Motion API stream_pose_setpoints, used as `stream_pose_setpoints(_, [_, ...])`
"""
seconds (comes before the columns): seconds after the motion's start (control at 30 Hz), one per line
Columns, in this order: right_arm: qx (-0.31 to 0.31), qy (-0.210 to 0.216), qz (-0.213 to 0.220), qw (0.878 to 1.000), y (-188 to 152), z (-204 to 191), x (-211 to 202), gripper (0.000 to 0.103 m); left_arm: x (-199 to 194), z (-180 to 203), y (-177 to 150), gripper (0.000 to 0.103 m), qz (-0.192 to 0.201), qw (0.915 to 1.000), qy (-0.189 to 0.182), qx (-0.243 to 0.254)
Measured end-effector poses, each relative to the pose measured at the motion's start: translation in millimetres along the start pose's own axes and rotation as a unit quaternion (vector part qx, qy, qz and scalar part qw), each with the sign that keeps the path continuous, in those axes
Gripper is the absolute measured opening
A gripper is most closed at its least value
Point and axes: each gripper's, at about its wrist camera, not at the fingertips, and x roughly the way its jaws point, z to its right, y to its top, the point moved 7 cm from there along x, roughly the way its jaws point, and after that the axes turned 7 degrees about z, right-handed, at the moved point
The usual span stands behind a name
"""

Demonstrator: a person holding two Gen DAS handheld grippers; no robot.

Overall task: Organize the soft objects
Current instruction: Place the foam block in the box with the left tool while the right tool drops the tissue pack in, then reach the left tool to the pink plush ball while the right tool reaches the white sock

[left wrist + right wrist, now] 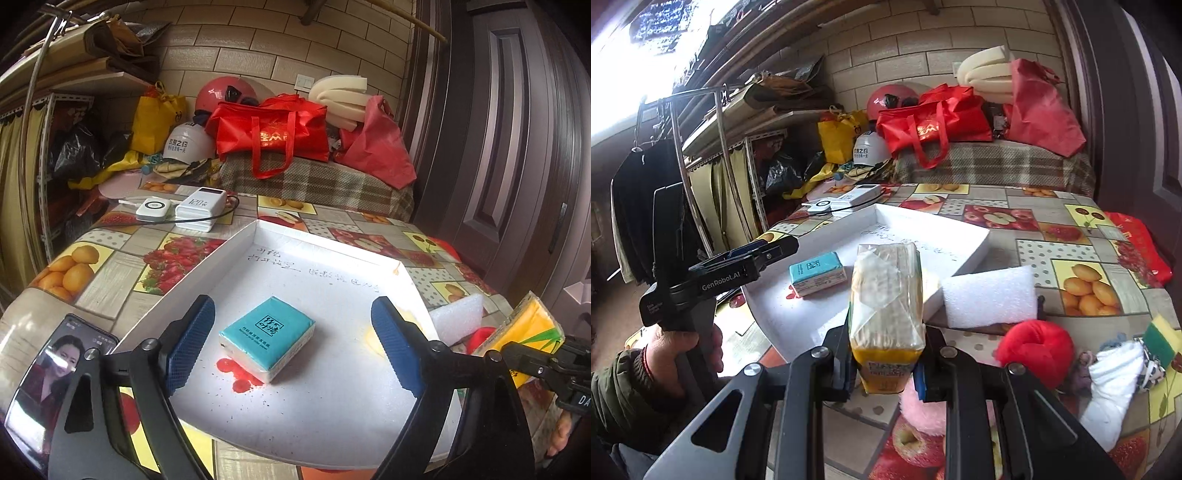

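A teal tissue pack (267, 338) lies flat inside the white shallow box (332, 424) on the fruit-print table. My left gripper (295, 347) stands open around it, blue pads well apart from the pack on both sides. The same pack (817, 273) and the left gripper (768, 251) show at the left of the right wrist view. My right gripper (886, 369) is shut on a yellow tissue pack (886, 306), held upright over the box's near right edge. That yellow pack (524, 332) appears at the right edge of the left wrist view.
A white foam block (990, 297), a red plush ball (1039, 347), a pink fluffy item (919, 410), a white cloth (1112, 387) and a green-yellow sponge (1161, 339) lie right of the box. A phone (55, 373) rests at the left. Power banks (199, 208) sit behind.
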Motion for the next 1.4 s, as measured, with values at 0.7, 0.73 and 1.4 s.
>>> stream_pose_setpoints(0.7, [-0.315,-0.110,-0.132,0.934,11.3,-31.5,58.3,0.072,-12.3,-34.4,9.2,0.103,0.027,0.9959,0.050,-0.071])
stream_pose_setpoints(0.73, [-0.330,-0.115,-0.142,0.926,7.8,-31.8,61.2,0.072,-12.7,-34.8,9.0,0.103,0.028,0.9958,0.050,-0.072])
stream_pose_setpoints(1.4, [-0.207,-0.093,-0.085,0.970,47.7,-19.8,86.9,0.072,-8.8,-46.1,1.9,0.103,0.014,0.9927,0.051,-0.108])
